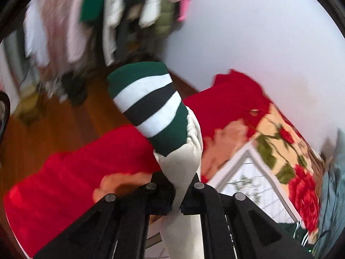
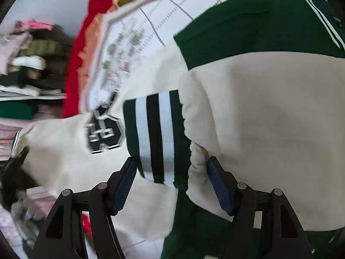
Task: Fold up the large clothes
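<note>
My left gripper (image 1: 175,191) clamped on cream sleeve (image 1: 181,164), striped cuff (image 1: 148,101) sticking up past fingertips, above red blanket (image 1: 86,164). My right gripper (image 2: 172,177) spread wide, jaws apart either side of second striped cuff (image 2: 155,133). Jacket (image 2: 269,129) lies on white quilt (image 2: 172,6); number patch (image 2: 103,129) just left of that cuff.

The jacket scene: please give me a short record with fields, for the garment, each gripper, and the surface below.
garment: cream and green varsity jacket with striped cuffs
left gripper: shut on a cream sleeve, striped cuff raised above it
right gripper: open, jaws on either side of the other striped cuff
patch: black letter patch on the cream body
surface: white quilted cover, red floral blanket beside it
</note>
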The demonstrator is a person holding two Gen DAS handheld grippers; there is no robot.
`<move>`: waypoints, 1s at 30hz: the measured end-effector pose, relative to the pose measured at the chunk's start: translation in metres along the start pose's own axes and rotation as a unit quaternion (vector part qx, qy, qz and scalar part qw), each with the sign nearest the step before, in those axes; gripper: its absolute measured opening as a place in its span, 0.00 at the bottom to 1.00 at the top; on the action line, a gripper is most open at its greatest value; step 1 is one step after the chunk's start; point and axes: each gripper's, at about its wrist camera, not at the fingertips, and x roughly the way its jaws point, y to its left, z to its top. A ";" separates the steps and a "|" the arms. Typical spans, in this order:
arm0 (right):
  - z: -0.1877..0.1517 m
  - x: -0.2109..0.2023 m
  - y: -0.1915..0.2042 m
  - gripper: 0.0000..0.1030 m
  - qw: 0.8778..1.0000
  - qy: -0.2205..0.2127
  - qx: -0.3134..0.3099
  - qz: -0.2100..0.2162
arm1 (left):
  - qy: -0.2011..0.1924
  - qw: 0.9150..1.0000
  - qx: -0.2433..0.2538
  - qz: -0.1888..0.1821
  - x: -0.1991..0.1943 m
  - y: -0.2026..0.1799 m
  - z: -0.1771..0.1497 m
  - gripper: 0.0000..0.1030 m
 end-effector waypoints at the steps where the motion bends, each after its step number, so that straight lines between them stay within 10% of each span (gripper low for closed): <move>1: -0.004 -0.015 -0.008 0.67 1.000 -0.007 0.009 0.007 | -0.011 1.000 0.027 -0.009 -0.009 -0.017 0.003 0.02; 7: -0.042 -0.105 -0.078 0.88 0.992 -0.086 0.064 -0.063 | -0.040 0.983 0.158 -0.085 -0.059 -0.131 -0.019 0.02; 11: -0.077 -0.161 -0.148 0.88 0.977 -0.127 0.123 -0.120 | -0.012 0.956 0.236 -0.171 -0.085 -0.231 -0.076 0.02; 18: -0.142 -0.228 -0.274 0.88 0.948 -0.150 0.226 -0.166 | 0.106 0.882 0.340 -0.310 -0.114 -0.402 -0.232 0.02; 25: -0.199 -0.260 -0.348 0.88 0.931 -0.149 0.274 -0.189 | 0.230 0.788 0.488 -0.296 -0.094 -0.492 -0.402 0.04; 28: -0.225 -0.270 -0.375 0.88 0.929 -0.142 0.297 -0.171 | 0.243 0.774 0.516 -0.276 -0.092 -0.494 -0.432 0.09; 30: -0.236 -0.277 -0.386 0.88 0.928 -0.141 0.304 -0.161 | 0.244 0.772 0.516 -0.278 -0.099 -0.489 -0.432 0.33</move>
